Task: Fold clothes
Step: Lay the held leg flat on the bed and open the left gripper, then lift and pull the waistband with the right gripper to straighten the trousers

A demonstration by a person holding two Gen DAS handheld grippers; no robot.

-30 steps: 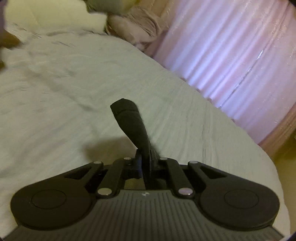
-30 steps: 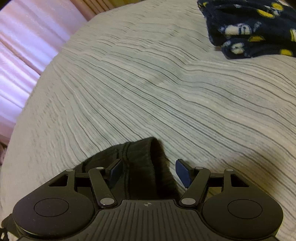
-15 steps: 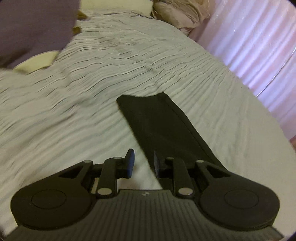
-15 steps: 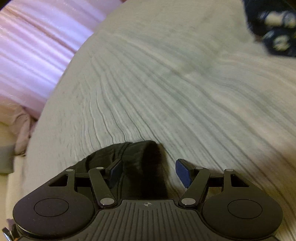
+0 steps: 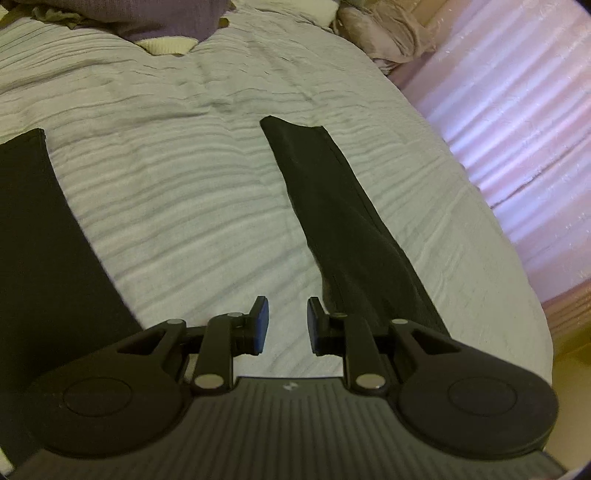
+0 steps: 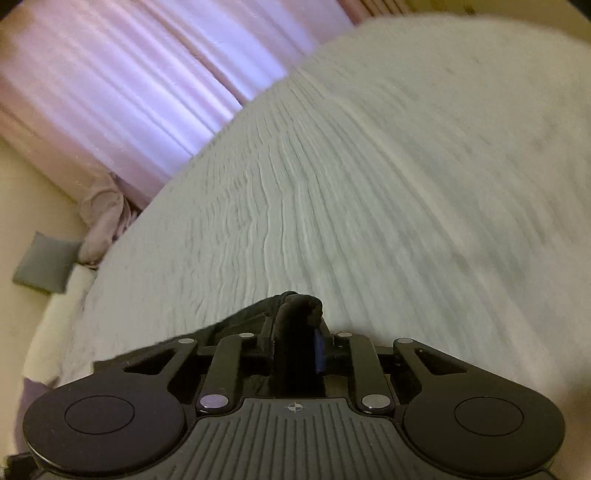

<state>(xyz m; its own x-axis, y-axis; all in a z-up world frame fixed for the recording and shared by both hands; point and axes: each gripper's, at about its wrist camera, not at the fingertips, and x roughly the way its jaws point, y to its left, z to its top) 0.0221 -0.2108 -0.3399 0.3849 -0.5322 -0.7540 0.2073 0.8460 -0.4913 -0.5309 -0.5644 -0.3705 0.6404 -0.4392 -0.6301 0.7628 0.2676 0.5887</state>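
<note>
A black pair of trousers lies on the pale ribbed bedspread (image 5: 177,206). In the left wrist view one trouser leg (image 5: 340,221) runs from beside my right finger up to its hem in mid-frame, and the other leg (image 5: 40,236) fills the left edge. My left gripper (image 5: 283,325) is open over bare bedspread, just left of the nearer leg, holding nothing. In the right wrist view my right gripper (image 6: 295,343) is shut on a bunched fold of the black fabric (image 6: 299,314), which trails off to the left under the gripper body.
Pink curtains (image 5: 517,122) hang past the bed's right edge. Purple and cream clothes (image 5: 166,26) and a beige bundle (image 5: 384,33) sit at the far end. In the right wrist view, curtains (image 6: 129,85) and a grey cushion (image 6: 46,267) lie left.
My left gripper let go of the trouser leg, which now lies flat, and opened wider. My right gripper went from open around the fabric to shut on it and swung left.
</note>
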